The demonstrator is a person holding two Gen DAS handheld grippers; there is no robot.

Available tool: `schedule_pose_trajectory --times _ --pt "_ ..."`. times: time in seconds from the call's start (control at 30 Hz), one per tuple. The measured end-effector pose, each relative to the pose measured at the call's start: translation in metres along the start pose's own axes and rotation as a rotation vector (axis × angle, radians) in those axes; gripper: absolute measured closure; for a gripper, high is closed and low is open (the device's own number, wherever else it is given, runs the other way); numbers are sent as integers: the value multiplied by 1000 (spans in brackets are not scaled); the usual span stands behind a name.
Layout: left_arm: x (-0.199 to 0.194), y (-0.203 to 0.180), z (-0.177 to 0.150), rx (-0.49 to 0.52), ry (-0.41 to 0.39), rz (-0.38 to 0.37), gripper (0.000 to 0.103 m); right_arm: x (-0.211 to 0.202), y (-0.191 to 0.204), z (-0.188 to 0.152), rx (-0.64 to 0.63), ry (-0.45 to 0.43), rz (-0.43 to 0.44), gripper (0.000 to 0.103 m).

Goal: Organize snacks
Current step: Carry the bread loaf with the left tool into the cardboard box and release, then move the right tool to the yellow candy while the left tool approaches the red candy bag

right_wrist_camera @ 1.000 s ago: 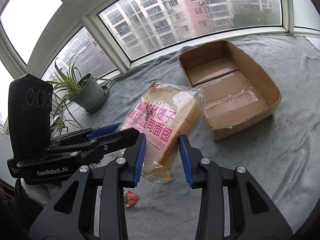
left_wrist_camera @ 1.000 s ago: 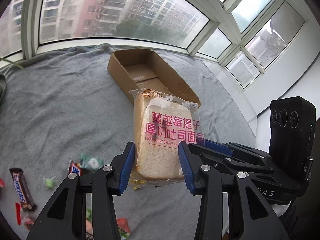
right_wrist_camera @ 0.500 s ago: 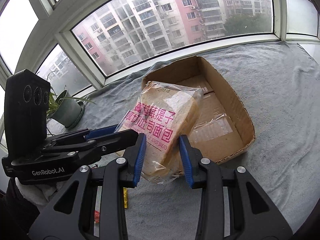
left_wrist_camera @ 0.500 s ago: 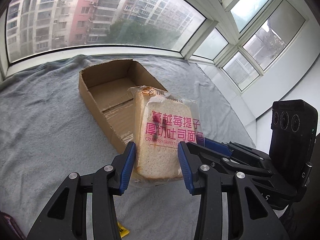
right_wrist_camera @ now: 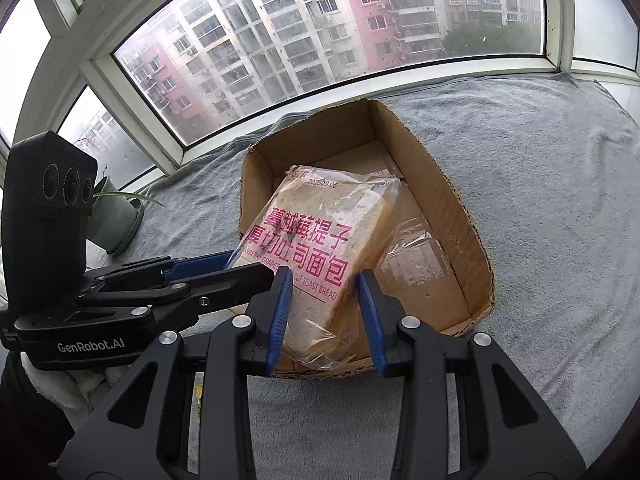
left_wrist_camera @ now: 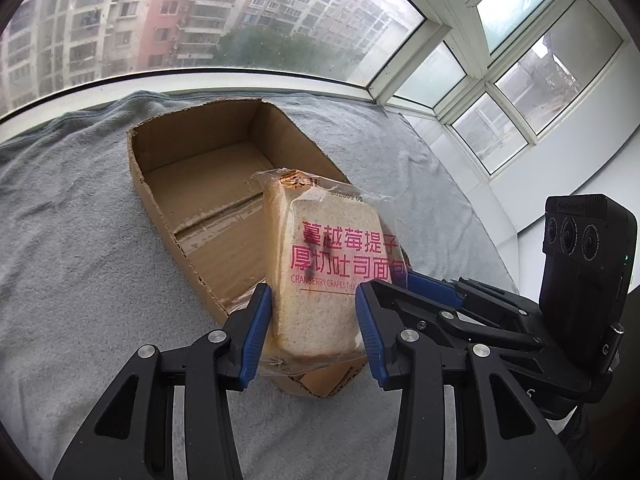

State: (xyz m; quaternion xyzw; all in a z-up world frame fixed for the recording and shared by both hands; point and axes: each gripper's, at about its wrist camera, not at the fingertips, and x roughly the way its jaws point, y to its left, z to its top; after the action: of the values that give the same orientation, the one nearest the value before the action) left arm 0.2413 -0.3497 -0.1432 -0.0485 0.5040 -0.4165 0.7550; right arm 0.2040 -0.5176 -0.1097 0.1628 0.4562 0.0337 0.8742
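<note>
Bread pack [left_wrist_camera: 328,272] above box [left_wrist_camera: 192,168] (on blanket [left_wrist_camera: 72,260])

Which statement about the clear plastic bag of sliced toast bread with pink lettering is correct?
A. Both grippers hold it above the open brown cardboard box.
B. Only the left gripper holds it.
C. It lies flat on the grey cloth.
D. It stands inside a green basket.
A: the left gripper and the right gripper both clamp the clear plastic bag of sliced toast bread over the open brown cardboard box.

The cardboard box [right_wrist_camera: 448,216] is open-topped, its floor bare beyond the bread packet [right_wrist_camera: 320,248]; its walls bound entry.
</note>
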Motion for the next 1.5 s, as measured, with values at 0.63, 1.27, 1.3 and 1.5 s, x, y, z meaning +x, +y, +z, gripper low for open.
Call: schedule_pose_trajectory --times 0.63,1.27,1.3,1.5 --pt "-38 6 -4 -6 -37 25 63 -36 24 -9 -55 -78 -76 42" --pt "-182 46 -84 12 -178 202 63 -84 115 -66 -221 -121 -2 29" --pt "-189 51 -92 3 -186 222 63 -83 120 -70 -230 -119 -13 29" --pt "-222 81 -143 -60 -226 336 63 -75 143 -93 -277 -96 -42 29"
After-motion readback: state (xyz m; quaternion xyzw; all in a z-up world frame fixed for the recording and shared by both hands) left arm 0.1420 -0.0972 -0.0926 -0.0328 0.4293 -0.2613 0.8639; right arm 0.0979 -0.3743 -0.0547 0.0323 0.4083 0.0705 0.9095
